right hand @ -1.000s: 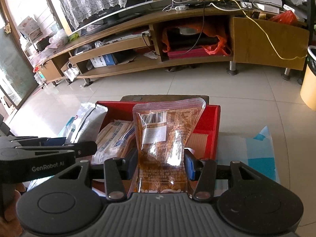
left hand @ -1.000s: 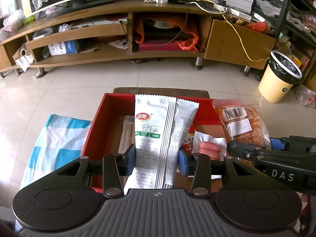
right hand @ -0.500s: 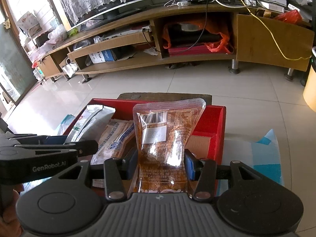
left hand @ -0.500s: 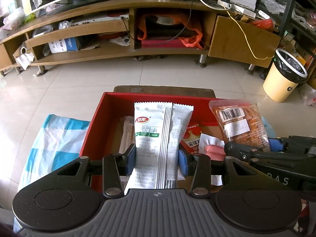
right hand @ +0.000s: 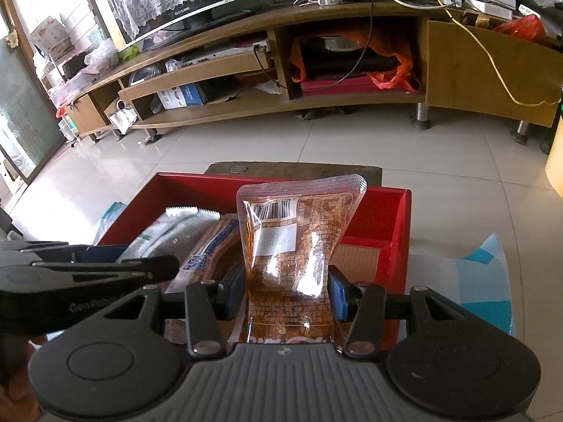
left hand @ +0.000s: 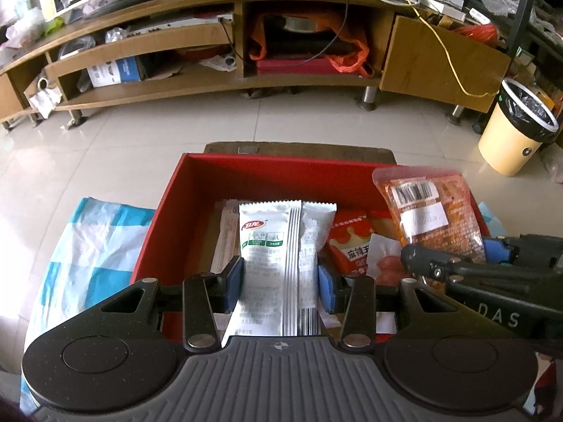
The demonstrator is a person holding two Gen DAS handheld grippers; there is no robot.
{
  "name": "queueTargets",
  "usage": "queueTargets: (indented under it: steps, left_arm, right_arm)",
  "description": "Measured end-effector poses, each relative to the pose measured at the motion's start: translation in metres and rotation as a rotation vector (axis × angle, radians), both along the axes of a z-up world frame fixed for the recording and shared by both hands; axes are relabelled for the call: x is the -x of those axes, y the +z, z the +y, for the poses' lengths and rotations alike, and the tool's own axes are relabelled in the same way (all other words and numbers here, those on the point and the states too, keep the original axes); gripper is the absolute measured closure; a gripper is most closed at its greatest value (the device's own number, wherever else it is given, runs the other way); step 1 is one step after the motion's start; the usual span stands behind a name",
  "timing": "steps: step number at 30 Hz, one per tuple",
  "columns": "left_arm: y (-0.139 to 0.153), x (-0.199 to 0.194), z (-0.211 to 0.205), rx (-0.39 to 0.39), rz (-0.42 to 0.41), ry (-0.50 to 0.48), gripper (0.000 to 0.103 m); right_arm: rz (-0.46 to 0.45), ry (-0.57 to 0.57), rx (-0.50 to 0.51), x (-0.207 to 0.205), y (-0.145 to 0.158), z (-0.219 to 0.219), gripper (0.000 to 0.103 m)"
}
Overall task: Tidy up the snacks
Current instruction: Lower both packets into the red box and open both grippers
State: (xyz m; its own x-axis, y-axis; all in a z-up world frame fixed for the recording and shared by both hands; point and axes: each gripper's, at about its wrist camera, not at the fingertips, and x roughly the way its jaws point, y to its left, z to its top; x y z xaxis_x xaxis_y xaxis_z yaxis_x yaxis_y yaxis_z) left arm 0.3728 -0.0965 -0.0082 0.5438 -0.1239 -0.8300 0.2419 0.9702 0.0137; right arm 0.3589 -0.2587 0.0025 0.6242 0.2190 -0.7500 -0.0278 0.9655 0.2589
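Pale glossy floor tiles (left hand: 105,147) spread under everything, and a red box (left hand: 267,172) sits on them with a blue-and-white checked bag (left hand: 88,246) lying at its left side.

Nearest the left wrist camera, the left gripper (left hand: 280,283) has its blue pads pressed against both edges of a white snack packet (left hand: 278,263), which stands upright between the jaws over the near part of the box. Just right of it, inside the box, lie a red packet (left hand: 348,242) with Chinese lettering and a small clear pack of pink sausages (left hand: 385,256). A brown wrapped snack (right hand: 211,246) lies flat in the box beside them.

From the right wrist camera, the right gripper (right hand: 285,292) pinches an orange-brown sauce pouch (right hand: 292,246) by its lower half; the pouch stands upright with a barcode label near the top, held above the right part of the box. Cardboard (right hand: 359,256) shows on the box floor behind it.

Beyond the box, a dark mat (left hand: 299,148) peeks out at its far edge. Farther back runs a long wooden TV stand (left hand: 211,45) with cluttered shelves, and a cream waste bin (left hand: 513,126) with a black liner stands at the right.
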Motion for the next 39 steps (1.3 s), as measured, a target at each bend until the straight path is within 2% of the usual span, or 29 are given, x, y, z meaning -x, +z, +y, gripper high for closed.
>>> queueTargets:
  steps: [13, 19, 21, 23, 29, 39]
  left_arm:
    - [-0.008, -0.004, -0.005, -0.028, 0.001, 0.004, 0.050]
    - [-0.008, -0.003, -0.004, -0.035, -0.005, 0.007, 0.045]
    - [-0.007, -0.003, -0.004, -0.037, -0.009, 0.012, 0.038]
    - [-0.006, -0.003, -0.003, -0.037, -0.016, 0.013, 0.036]
    - [-0.004, -0.003, -0.003, -0.033, -0.022, 0.014, 0.032]
    - [0.001, -0.001, -0.002, -0.035, -0.037, 0.019, 0.028]
  right_arm:
    - [0.001, -0.004, 0.025, -0.007, -0.012, 0.004, 0.057]
    - [0.008, 0.002, 0.043, -0.009, -0.015, 0.009, 0.054]
    - [0.010, 0.000, 0.049, -0.010, -0.015, 0.010, 0.054]
    - [0.008, -0.008, 0.051, -0.009, -0.015, 0.009, 0.052]
    - [-0.023, -0.013, 0.059, -0.009, -0.012, 0.006, 0.052]
    - [-0.021, -0.013, 0.063, -0.009, -0.011, 0.007, 0.052]
